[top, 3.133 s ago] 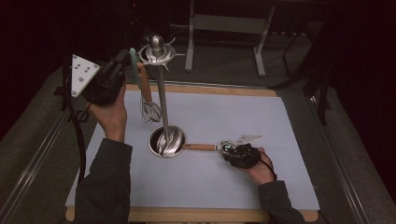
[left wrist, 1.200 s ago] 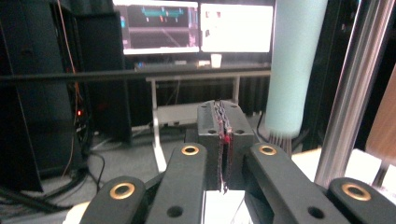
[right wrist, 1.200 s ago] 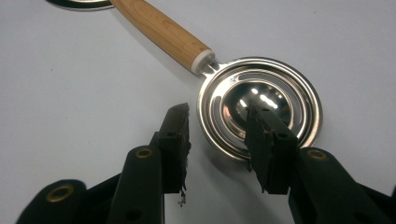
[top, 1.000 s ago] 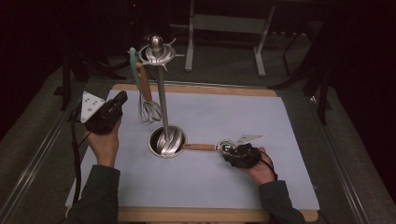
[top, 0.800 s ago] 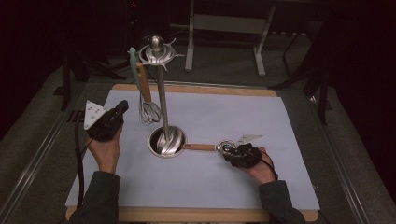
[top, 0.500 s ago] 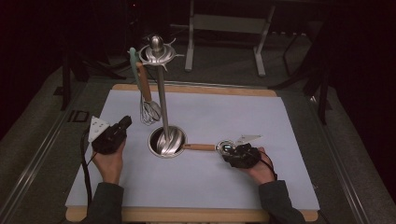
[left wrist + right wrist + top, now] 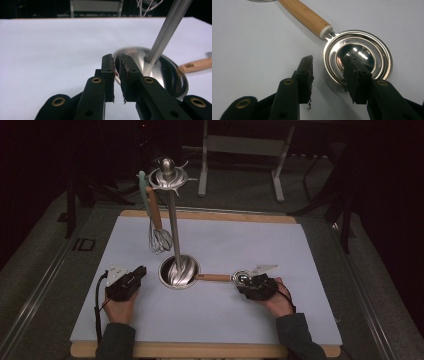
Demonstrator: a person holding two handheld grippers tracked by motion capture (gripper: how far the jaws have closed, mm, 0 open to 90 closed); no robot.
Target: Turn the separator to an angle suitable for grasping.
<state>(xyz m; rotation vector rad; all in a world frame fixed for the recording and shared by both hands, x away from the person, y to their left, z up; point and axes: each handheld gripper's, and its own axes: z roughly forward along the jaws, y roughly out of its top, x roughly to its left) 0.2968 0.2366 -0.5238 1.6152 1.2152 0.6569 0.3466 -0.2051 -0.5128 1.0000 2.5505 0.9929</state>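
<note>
A steel utensil stand [image 7: 173,220] rises from its round base [image 7: 178,272] on the white mat, and a whisk [image 7: 159,239] hangs from its top. My left gripper [image 7: 139,272] rests on the mat just left of the base [image 7: 162,72]. Its jaws have just been opening and stand a narrow gap apart with nothing between them [image 7: 115,57]. A steel scoop [image 7: 362,50] with a wooden handle [image 7: 304,15] lies right of the base. My right gripper [image 7: 328,60] straddles the scoop's rim, one jaw over the bowl, having opened slightly; the pads are not pressing.
A teal-handled utensil [image 7: 143,185] also hangs from the stand's top ring. The mat lies on a wooden board [image 7: 210,215] with dark floor around it. A metal frame [image 7: 245,145] stands behind the table.
My left hand has come down from beside the hanging whisk to the mat left of the stand's base. The whisk stays on the stand. The right hand has kept still.
</note>
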